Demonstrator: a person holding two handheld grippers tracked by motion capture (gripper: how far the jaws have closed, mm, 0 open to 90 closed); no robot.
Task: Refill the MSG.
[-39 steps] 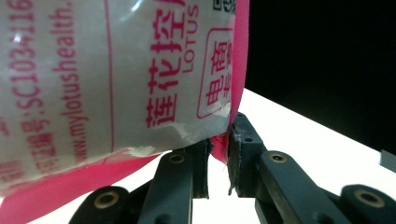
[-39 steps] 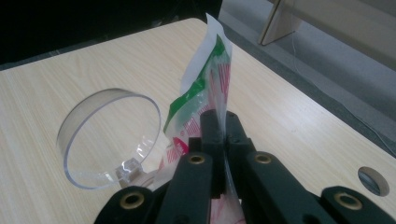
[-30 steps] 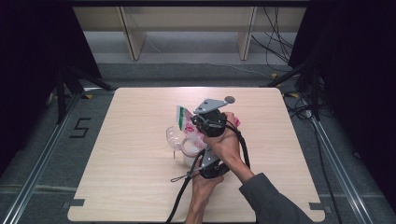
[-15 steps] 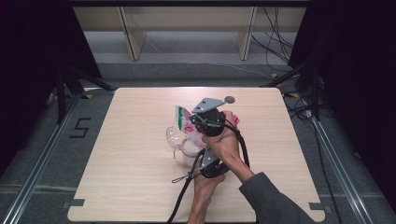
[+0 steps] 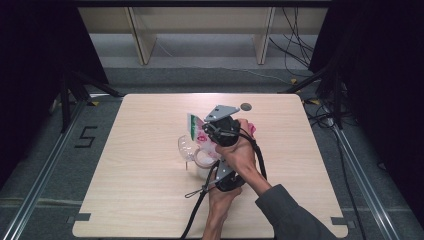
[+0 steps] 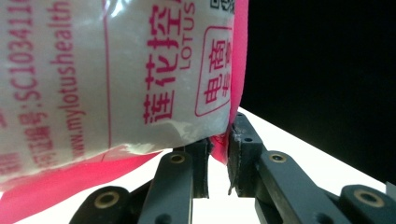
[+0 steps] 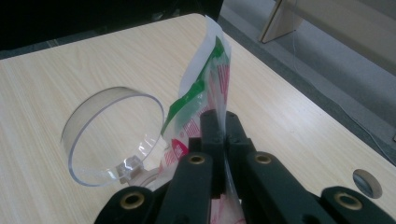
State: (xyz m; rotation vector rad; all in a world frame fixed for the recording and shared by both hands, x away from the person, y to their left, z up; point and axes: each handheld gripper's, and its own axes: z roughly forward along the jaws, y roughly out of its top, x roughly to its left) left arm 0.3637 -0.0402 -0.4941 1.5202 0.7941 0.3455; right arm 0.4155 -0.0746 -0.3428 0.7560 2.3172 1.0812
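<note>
Holding the bag (image 5: 196, 131) between both, I had my right gripper (image 7: 219, 122) clenched on its top edge and my left gripper (image 6: 218, 150) pinching its lower corner, mouth tilted toward the cup (image 7: 112, 135).

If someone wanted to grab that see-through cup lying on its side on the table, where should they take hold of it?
Probably by the rim. The clear cup lies tipped over on the table with its round mouth open toward the right gripper, so one jaw could slip inside and one outside the thin wall, coming from the upper edge, away from the packet.
</note>
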